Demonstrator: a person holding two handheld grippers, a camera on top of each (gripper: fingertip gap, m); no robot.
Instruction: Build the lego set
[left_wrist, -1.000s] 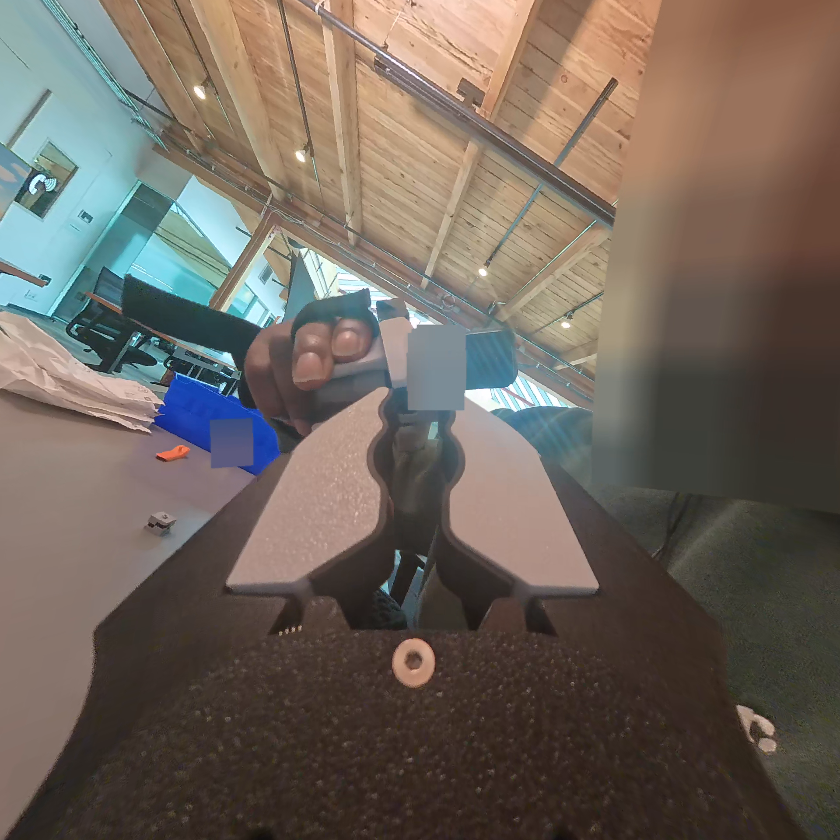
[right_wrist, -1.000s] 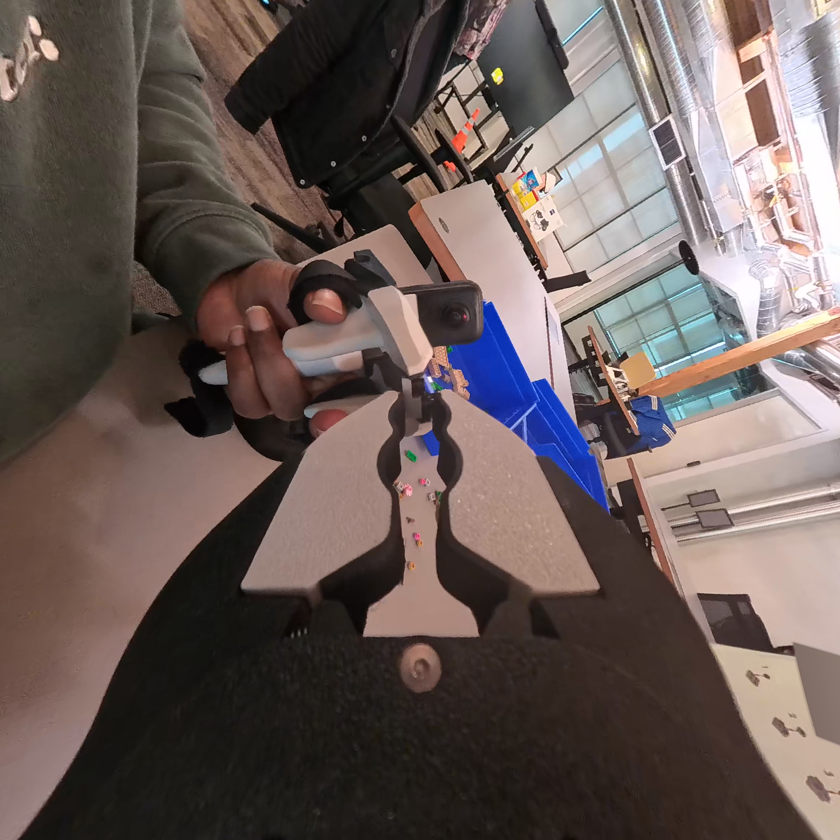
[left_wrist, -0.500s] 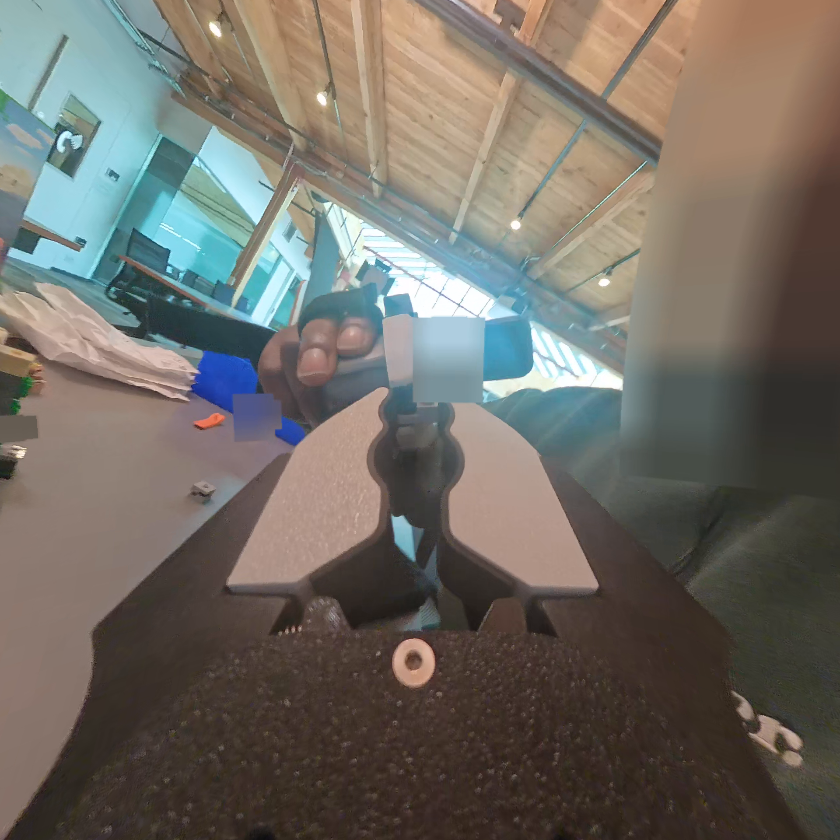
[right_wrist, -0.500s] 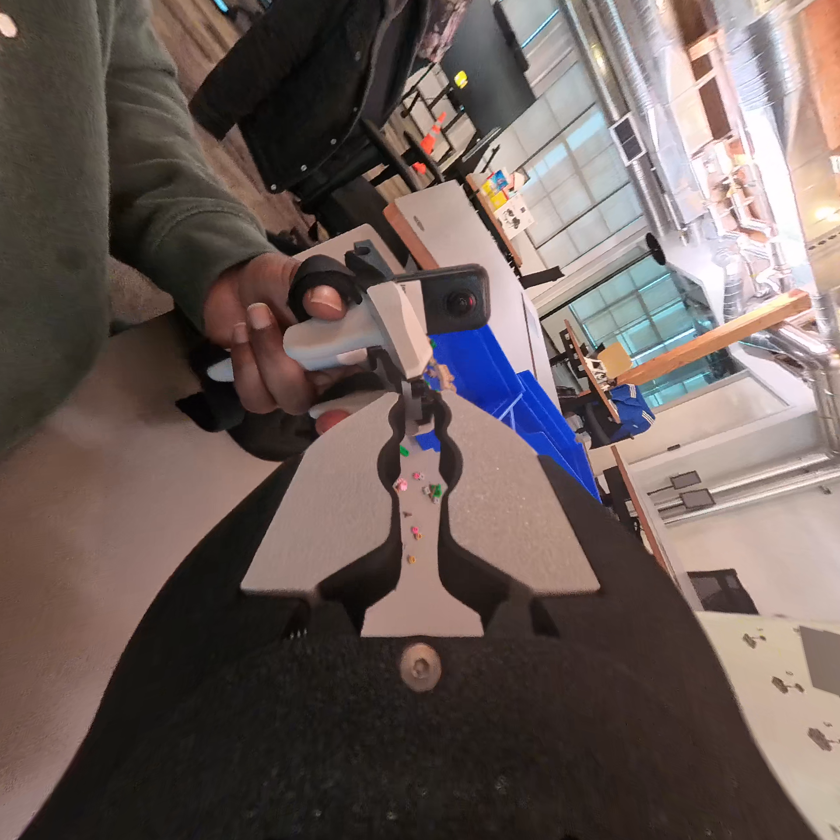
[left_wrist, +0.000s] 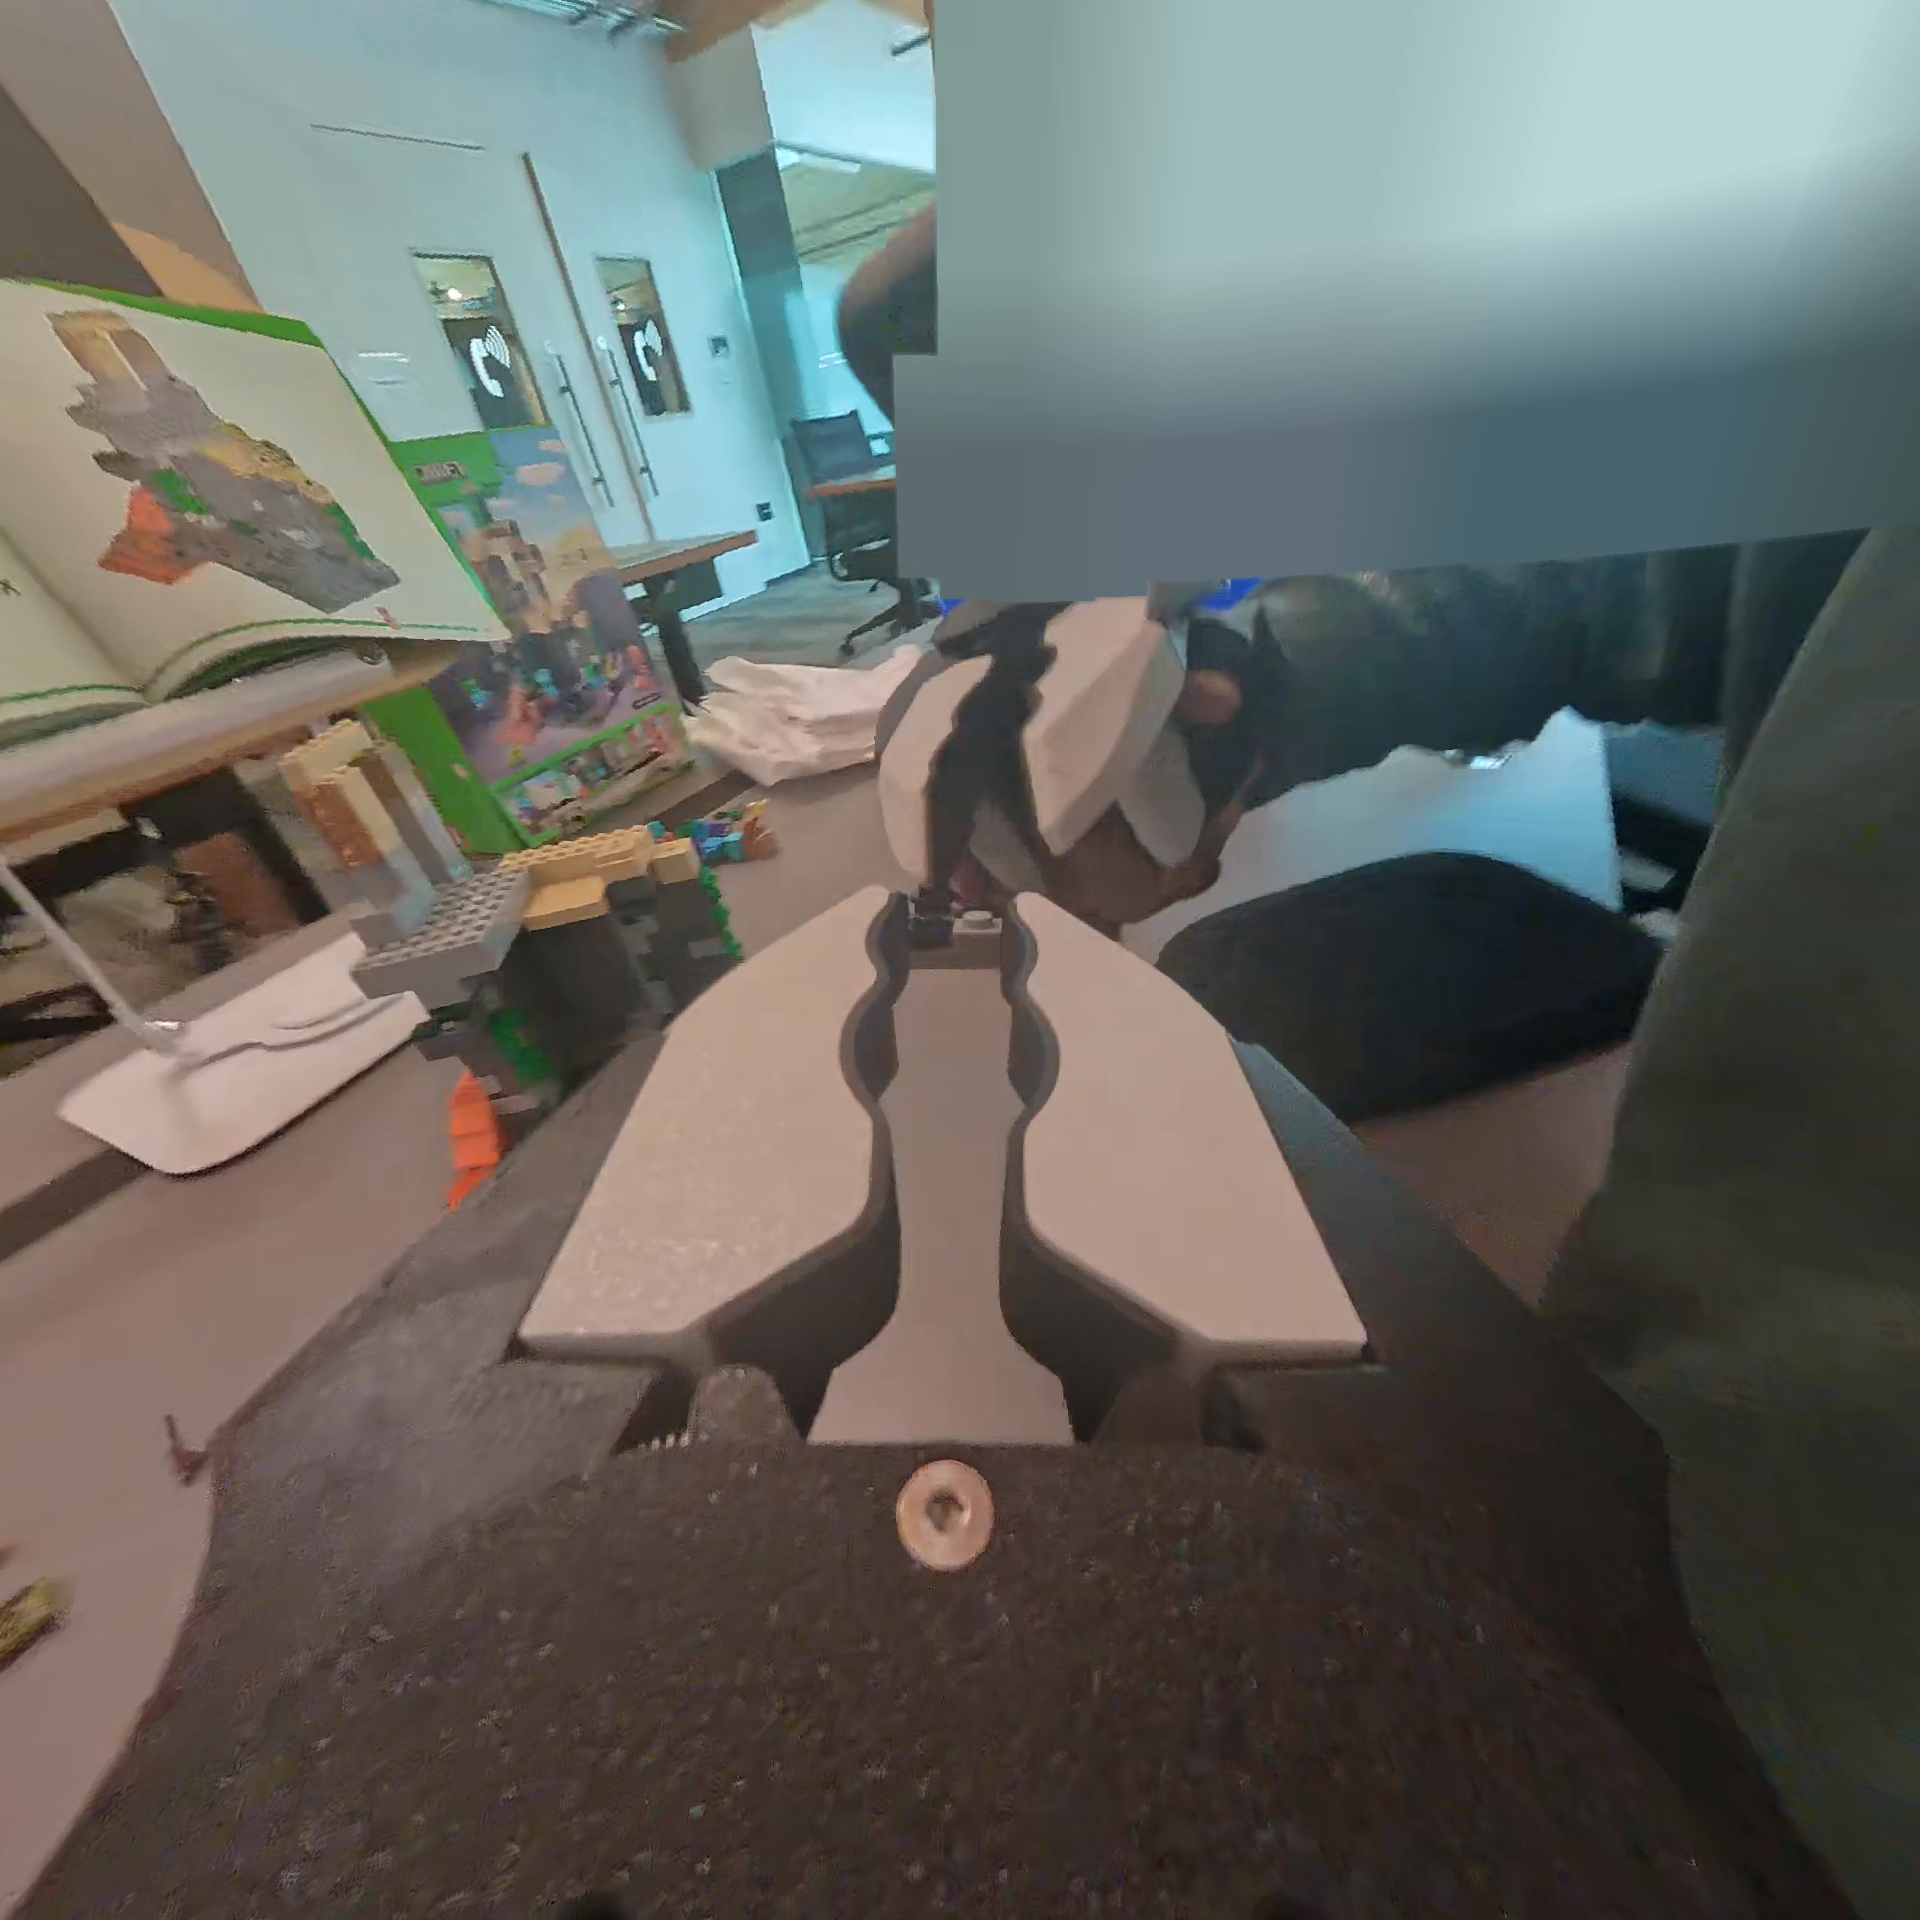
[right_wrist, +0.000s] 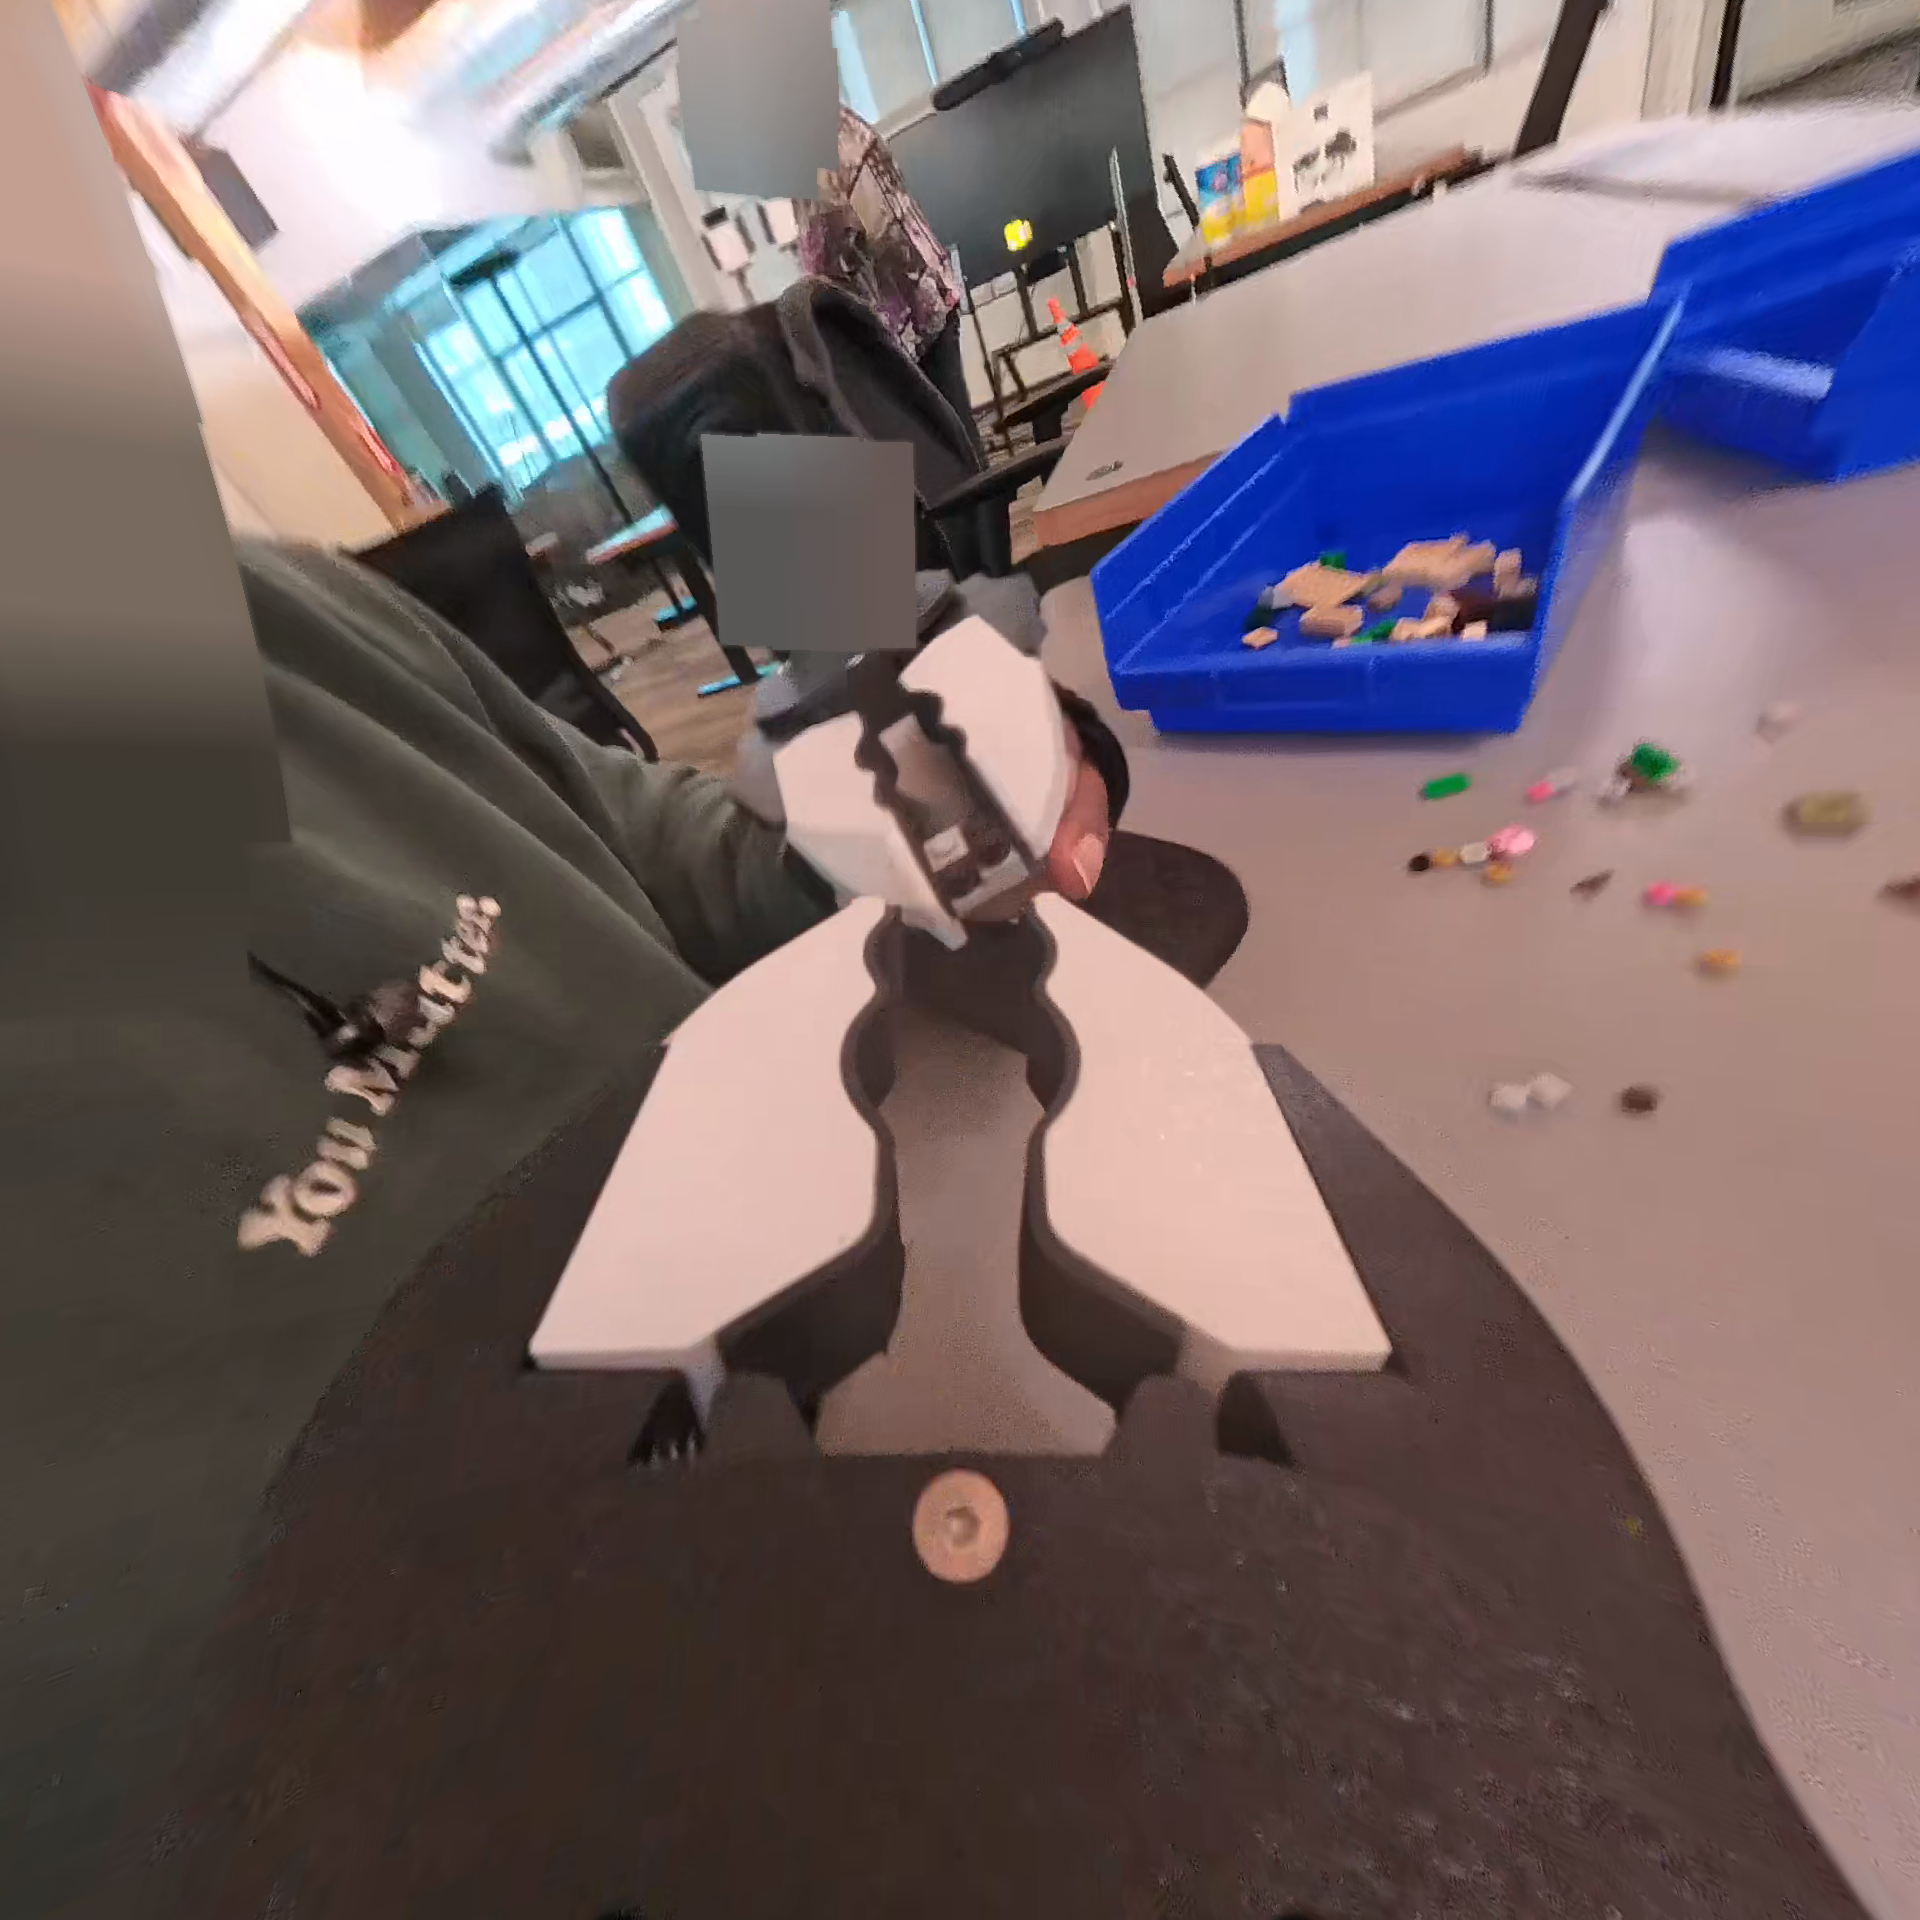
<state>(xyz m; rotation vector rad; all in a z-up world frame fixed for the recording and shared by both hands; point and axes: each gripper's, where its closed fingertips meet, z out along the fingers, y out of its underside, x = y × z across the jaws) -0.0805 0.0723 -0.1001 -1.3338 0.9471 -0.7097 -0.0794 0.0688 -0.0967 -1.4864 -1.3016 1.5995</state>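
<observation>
My left gripper (left_wrist: 948, 920) is shut on a flat grey lego piece (left_wrist: 964, 943), held above the grey table (left_wrist: 260, 1299). My right gripper (left_wrist: 935, 891) comes down from above, jaws nearly together on a small black piece (left_wrist: 928, 921) that rests on the grey piece. In the right wrist view my right gripper (right_wrist: 961, 920) meets the left gripper (right_wrist: 977, 904) tip to tip; the grey piece with dark studs (right_wrist: 971, 864) shows between the left fingers (right_wrist: 852, 821). A half-built grey, tan and black lego model (left_wrist: 582, 935) stands left.
An open instruction booklet (left_wrist: 208, 499) rests on a stand, beside a lego box (left_wrist: 561, 665) and white bags (left_wrist: 810, 707). A blue bin with pieces (right_wrist: 1351, 665) and a second blue bin (right_wrist: 1787, 343) stand right. Loose pieces (right_wrist: 1507, 847) lie scattered. The person's green sleeve (right_wrist: 468, 790) is close. Left and right tips are no more than a few centimetres apart.
Both grippers have swung down from pointing at the ceiling and room toward the table. Each view showed the other's handle and hand; now the fingertips meet around the pieces.
</observation>
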